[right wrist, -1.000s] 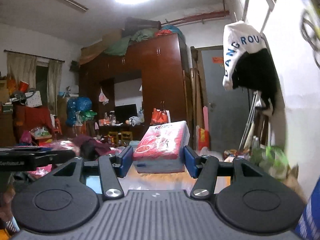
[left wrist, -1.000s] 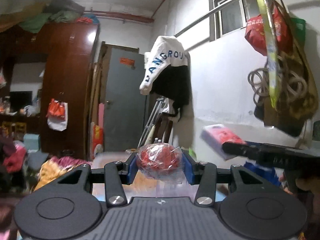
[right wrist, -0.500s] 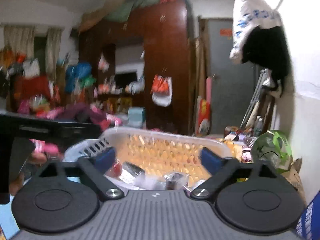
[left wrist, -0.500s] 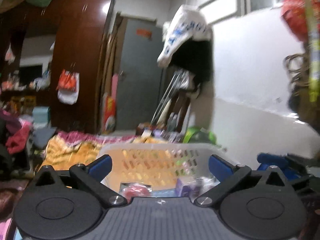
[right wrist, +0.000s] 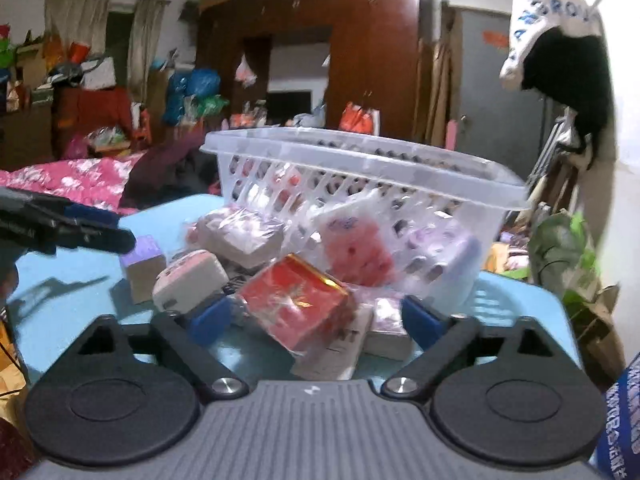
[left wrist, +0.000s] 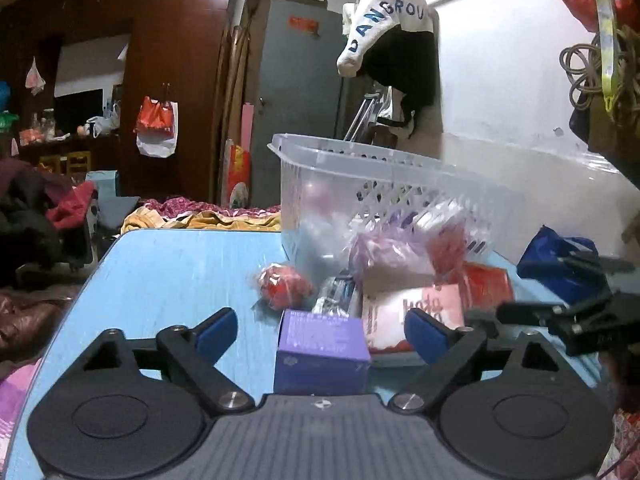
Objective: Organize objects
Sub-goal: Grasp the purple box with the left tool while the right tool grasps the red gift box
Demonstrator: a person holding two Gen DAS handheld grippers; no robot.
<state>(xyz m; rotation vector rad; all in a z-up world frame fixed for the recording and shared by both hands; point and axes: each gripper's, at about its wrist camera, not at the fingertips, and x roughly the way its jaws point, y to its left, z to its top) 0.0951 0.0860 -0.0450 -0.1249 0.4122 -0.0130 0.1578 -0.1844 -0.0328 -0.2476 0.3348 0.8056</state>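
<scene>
1. From my left tongs (left wrist: pixel 320 330) I see the blue tabletop (left wrist: pixel 168 264) with a clear plastic basket (left wrist: pixel 360 168) standing at its far side, and a heap of wrapped goods in front of it.
2. This view alone shows a red ball in a clear bag (left wrist: pixel 282 286) lying on the tabletop just left of the heap, and a purple box (left wrist: pixel 320 350) sitting between my left tongs' blue pads without either pad touching it.
3. My right tongs show here only as a dark shape at the right edge (too little to judge them from this side).
4. From my right tongs (right wrist: pixel 316 322) the basket (right wrist: pixel 360 164) shows its long slotted wall, with a red gold-trimmed packet (right wrist: pixel 296 300) propped against the heap between my pads, again untouched.
5. Only this view shows the pink-and-white packet (right wrist: pixel 188 282) to its left and a bagged pink packet (right wrist: pixel 356 244) leaning on the basket wall.
6. Both pairs of tongs stand wide and hold nothing; their jaws have just eased in a little from their widest.
7. A second ago my left tongs clamped the bagged red ball and my right tongs a red-and-white pack, both held up against the room; now each pair is empty and low over the tabletop.
</scene>
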